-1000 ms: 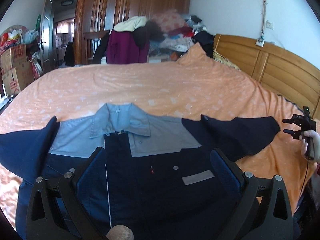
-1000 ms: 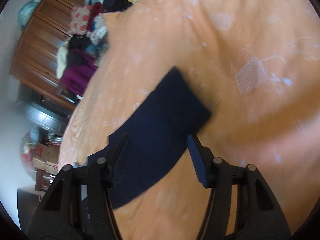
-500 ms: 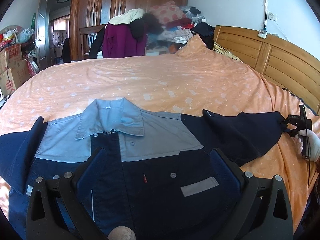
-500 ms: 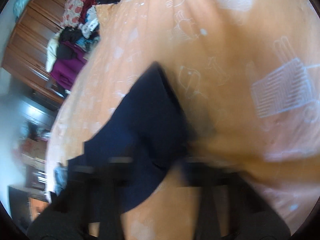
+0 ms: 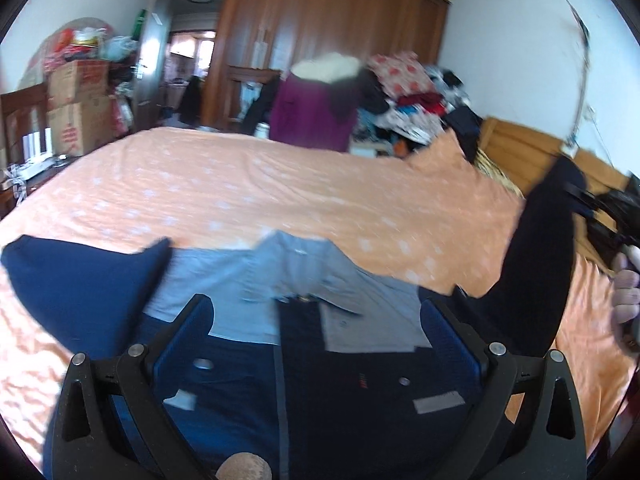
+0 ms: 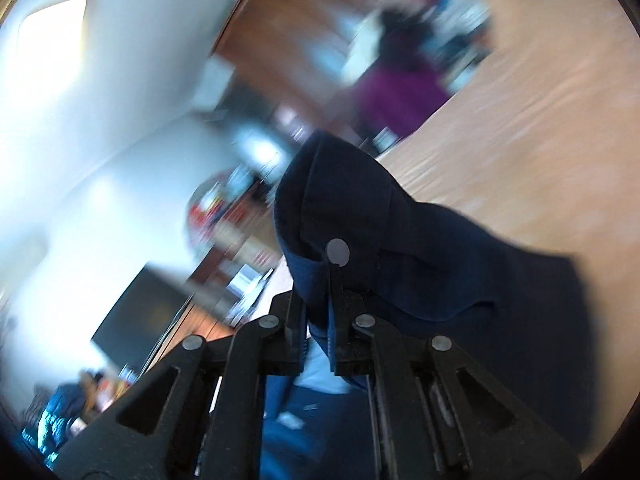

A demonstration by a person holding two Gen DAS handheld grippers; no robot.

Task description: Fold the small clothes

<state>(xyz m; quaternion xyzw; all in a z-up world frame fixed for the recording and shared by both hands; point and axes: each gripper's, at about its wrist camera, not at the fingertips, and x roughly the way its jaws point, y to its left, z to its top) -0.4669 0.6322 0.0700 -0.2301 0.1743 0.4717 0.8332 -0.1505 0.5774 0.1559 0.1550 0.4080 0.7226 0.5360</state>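
A small navy jacket (image 5: 360,384) with a light grey-blue yoke and collar (image 5: 296,276) lies front-up on the orange bedspread (image 5: 280,192). My left gripper (image 5: 316,320) hovers open over its chest, holding nothing. The jacket's left sleeve (image 5: 80,280) lies flat on the bed. The other sleeve (image 5: 540,256) is lifted steeply into the air at the right, pinched at its cuff by my right gripper (image 5: 588,208), held in a gloved hand (image 5: 626,292). In the right wrist view my right gripper (image 6: 318,276) is shut on the navy sleeve cuff (image 6: 352,208).
A wooden headboard (image 5: 516,148) runs along the bed's right side. Behind the bed stand a brown wardrobe (image 5: 320,32), a chair draped with a purple garment (image 5: 312,116) and a heap of clothes (image 5: 412,96). Cardboard boxes (image 5: 76,108) are stacked at the far left.
My right gripper has shut on the sleeve cuff and lifted it up off the bed. The left gripper has tilted and shifted, staying open above the jacket.
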